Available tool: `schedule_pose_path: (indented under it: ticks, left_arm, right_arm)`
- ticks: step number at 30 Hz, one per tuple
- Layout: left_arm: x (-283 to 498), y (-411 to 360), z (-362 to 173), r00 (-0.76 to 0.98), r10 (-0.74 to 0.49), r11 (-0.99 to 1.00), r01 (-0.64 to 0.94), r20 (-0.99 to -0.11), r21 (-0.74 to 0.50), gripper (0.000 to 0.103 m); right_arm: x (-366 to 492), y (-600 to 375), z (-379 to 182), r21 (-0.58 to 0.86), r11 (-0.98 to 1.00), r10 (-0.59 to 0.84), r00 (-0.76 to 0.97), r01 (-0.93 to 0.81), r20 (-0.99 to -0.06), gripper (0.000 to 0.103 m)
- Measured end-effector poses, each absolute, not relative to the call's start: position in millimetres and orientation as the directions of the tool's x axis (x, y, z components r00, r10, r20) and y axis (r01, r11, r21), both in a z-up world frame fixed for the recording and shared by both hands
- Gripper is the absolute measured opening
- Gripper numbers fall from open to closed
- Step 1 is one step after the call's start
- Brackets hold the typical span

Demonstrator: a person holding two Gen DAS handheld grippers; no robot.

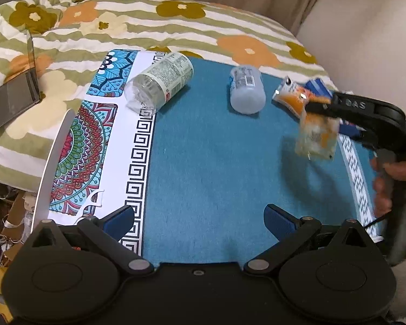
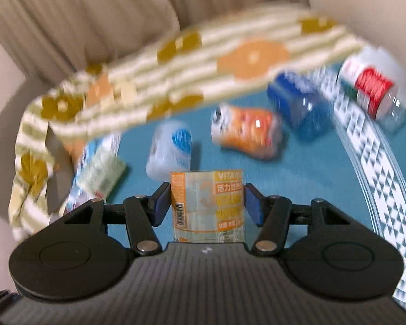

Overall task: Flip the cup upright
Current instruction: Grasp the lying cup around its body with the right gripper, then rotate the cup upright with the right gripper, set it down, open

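Note:
My right gripper (image 2: 207,203) is shut on a clear cup with an orange label (image 2: 207,205), which stands upright between the blue pads (image 2: 159,205). In the left wrist view the same cup (image 1: 316,132) hangs blurred above the teal mat (image 1: 216,162), held by the right gripper (image 1: 322,108) at the right. My left gripper (image 1: 200,219) is open and empty, low over the mat's near edge. Several other cups lie on their sides: a green-labelled one (image 1: 159,81), a pale blue one (image 1: 247,89) and an orange one (image 1: 292,94).
A blue cup (image 2: 297,103) and a red-labelled cup (image 2: 373,89) lie at the far right of the mat. A flowered quilt (image 1: 149,21) lies behind the mat. A dark tablet (image 1: 13,100) rests on the quilt at the left. A patterned cloth (image 1: 94,135) borders the mat's left side.

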State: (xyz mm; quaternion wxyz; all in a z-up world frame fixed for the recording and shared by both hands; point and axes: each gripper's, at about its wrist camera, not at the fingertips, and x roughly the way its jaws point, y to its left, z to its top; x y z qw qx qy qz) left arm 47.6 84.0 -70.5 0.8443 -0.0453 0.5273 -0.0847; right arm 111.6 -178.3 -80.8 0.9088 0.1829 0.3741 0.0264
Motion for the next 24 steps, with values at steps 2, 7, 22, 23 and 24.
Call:
schedule_pose_path:
  ticks: [2,7,22,23,24]
  left_arm:
    - [46,82,-72,0.423,-0.173,0.984,0.114,-0.890,-0.137,0.103]
    - [36,84,-84,0.390,-0.139,0.985,0.153,-0.910,-0.085,0.103]
    - [25,80,-95,0.378,-0.134,0.977,0.205,-0.916,-0.058,0.103]
    - [25,79,-94,0.378,-0.136,0.977,0.206,-0.916,-0.060,0.103]
    - [25,78,-94,0.380,-0.138,0.976,0.207,-0.915,-0.061,0.103]
  right_arm:
    - [106,-171,-91,0.322,0.942,0.131,0.782,0.093,-0.609,0.073]
    - [102,-160,-122,0.283,0.949,0.038,0.840,0.140,-0.542,0.073]
    - [76,-148,-133,0.191,0.977,0.023,0.844,0.094,-0.536,0.073]
    - [73,-148,-132,0.184,0.979,0.028,0.842,0.086,-0.539,0.073]
    - [72,-147,-131,0.173,0.982,0.031,0.837,0.076,-0.547,0.073]
